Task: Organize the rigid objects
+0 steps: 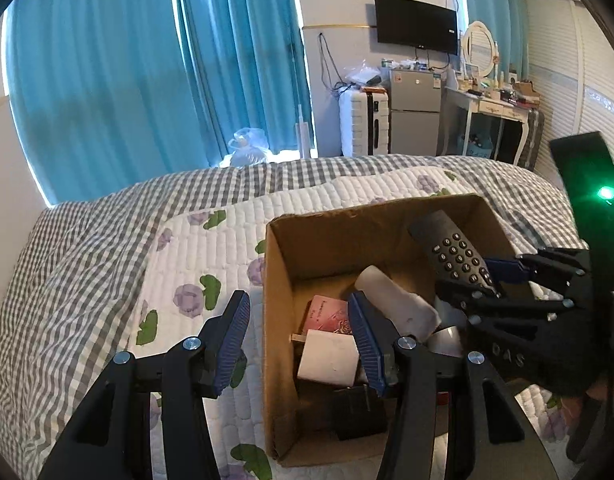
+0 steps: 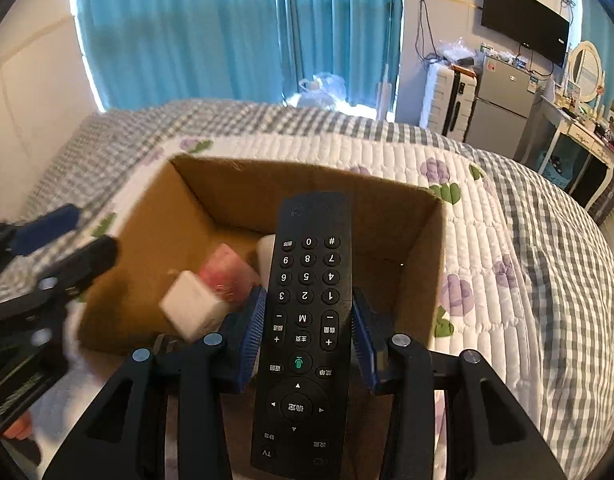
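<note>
Right wrist view shows the right gripper [image 2: 307, 332] clamping a black remote [image 2: 307, 320] above the cardboard box [image 2: 423, 256] on the bed [image 2: 507, 240], while the left gripper [image 1: 299, 340] hangs spread and unloaded over the box's left wall.

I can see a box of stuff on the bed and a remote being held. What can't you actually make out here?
- Cardboard box floor: left wrist view, covered by its contents and the left gripper.
- Remote bottom end: right wrist view, cut off by the lower edge.
- White block and pink item: right wrist view, blurred.
- Pink box lettering: left wrist view, too small.
</note>
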A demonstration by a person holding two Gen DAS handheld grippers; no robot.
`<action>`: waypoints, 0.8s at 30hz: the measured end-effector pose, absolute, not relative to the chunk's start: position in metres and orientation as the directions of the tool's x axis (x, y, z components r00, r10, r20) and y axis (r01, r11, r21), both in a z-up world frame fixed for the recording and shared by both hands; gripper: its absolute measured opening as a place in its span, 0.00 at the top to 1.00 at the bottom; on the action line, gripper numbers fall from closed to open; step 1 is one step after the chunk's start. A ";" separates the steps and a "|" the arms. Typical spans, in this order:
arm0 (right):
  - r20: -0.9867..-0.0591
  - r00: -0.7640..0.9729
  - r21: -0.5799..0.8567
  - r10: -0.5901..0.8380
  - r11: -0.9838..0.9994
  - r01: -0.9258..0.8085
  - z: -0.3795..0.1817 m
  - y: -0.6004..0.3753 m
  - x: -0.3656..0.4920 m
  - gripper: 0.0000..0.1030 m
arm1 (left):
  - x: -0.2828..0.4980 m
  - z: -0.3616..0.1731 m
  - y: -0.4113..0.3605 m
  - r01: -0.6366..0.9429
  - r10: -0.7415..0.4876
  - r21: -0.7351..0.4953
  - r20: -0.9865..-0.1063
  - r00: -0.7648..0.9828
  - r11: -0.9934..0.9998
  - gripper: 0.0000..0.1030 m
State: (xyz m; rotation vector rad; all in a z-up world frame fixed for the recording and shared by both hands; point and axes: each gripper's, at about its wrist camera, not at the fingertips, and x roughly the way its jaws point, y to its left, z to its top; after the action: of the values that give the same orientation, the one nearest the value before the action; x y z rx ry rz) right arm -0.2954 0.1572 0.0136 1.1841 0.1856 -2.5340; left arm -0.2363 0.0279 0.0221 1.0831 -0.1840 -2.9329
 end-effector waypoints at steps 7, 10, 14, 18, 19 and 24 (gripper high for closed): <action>-0.723 -0.626 0.095 -0.293 -0.939 0.330 0.014 0.162 -0.309 0.43 | -0.242 0.005 0.017 -0.014 -0.047 0.085 -0.666 -0.745 -0.996 0.48; -0.702 -0.657 0.079 -0.275 -0.947 0.312 0.026 0.168 -0.302 0.43 | -0.235 0.010 0.015 -0.005 -0.049 0.080 -0.664 -0.746 -0.997 0.48; -0.684 -0.677 0.090 -0.271 -0.953 0.291 0.052 0.177 -0.284 0.43 | -0.217 0.033 0.018 -0.006 -0.046 0.078 -0.644 -0.764 -0.997 0.48; -0.652 -0.711 0.079 -0.262 -0.957 0.281 0.087 0.185 -0.251 0.43 | -0.184 0.078 0.024 -0.013 -0.040 0.085 -0.584 -0.811 -0.996 0.48; -0.642 -0.723 0.068 -0.255 -0.958 0.278 0.100 0.187 -0.239 0.43 | -0.175 0.089 0.025 -0.015 -0.036 0.084 -0.568 -0.822 -0.996 0.48; -0.573 -0.788 -0.002 -0.224 -0.962 0.275 0.160 0.191 -0.185 0.43 | -0.121 0.155 0.030 -0.023 -0.022 0.093 -0.458 -0.889 -0.995 0.48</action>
State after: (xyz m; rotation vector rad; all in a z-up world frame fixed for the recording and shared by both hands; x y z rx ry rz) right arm -0.1847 0.1915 0.1600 0.8632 0.1238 -2.7415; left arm -0.1210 0.0299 0.1546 0.7409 -0.1511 -3.0495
